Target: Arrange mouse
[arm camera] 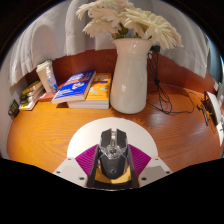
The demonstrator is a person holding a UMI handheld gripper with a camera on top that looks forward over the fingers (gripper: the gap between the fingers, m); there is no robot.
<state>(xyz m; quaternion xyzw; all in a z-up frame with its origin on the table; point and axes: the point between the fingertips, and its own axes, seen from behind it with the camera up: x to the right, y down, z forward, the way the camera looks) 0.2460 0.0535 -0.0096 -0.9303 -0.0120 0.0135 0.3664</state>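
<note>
The jaws are clamped on a black mouse (113,150) above the bench (60,130), short of a white vase (130,75).

Wooden desk (60,125), white flower vase (129,75), stacked books (82,90), pale curtain (45,35)

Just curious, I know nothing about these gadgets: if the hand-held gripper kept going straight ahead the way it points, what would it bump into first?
Probably the white vase of flowers. The hand-held gripper is shut on the black mouse, and only bare wooden table lies ahead before the vase, though depth is hard to judge.
</note>
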